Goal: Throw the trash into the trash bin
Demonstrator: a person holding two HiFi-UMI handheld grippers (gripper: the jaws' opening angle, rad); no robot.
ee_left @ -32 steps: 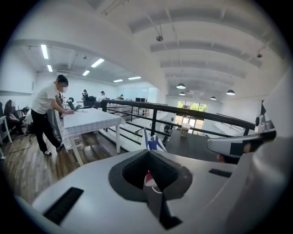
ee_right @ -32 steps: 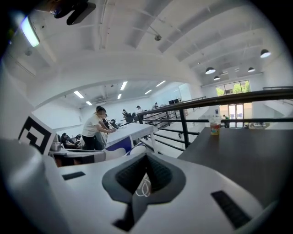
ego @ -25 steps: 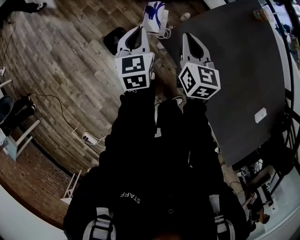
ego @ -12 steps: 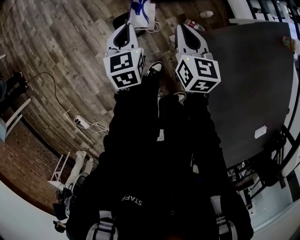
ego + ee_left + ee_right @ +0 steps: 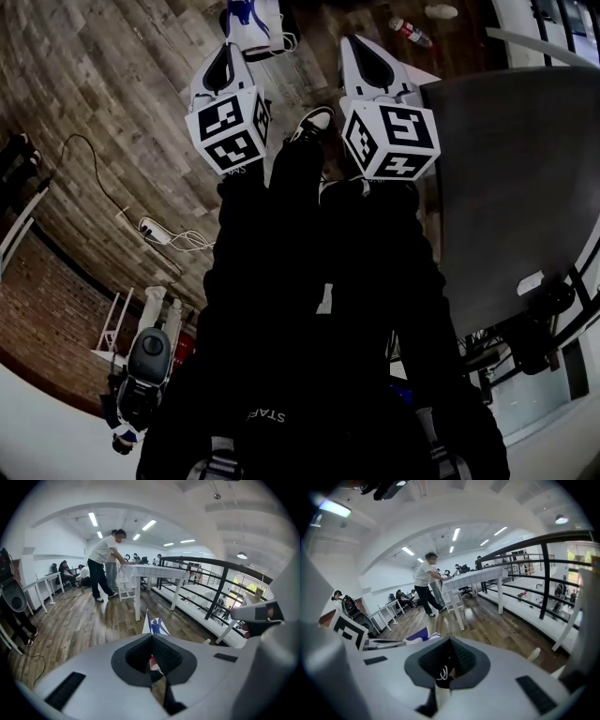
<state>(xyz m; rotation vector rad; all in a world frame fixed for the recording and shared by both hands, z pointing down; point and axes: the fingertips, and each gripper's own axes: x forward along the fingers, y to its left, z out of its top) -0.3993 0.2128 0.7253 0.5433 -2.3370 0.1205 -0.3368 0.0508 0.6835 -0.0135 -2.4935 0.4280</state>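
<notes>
My left gripper (image 5: 227, 52) and right gripper (image 5: 352, 45) are held side by side over the wooden floor, both pointing forward and down. Each has its jaws shut with nothing held. Just past the left gripper's tips a white bag with blue print (image 5: 251, 17) stands on the floor; it also shows beyond the shut left gripper (image 5: 151, 638) as the bag (image 5: 154, 625). A plastic bottle (image 5: 411, 31) and a small white object (image 5: 441, 11) lie on the floor ahead of the right gripper (image 5: 450, 643). No bin is clearly visible.
A dark table (image 5: 511, 159) fills the right side, close to my right arm. A power strip with cable (image 5: 155, 230) lies on the floor at left. White tables (image 5: 154, 573) and a standing person (image 5: 105, 559) are farther across the room; a black railing (image 5: 543, 573) runs at right.
Both grippers have dropped lower and come forward toward the white bag, which now sits at the picture's top edge. The table edge has come nearer the right gripper. Jaws stayed shut.
</notes>
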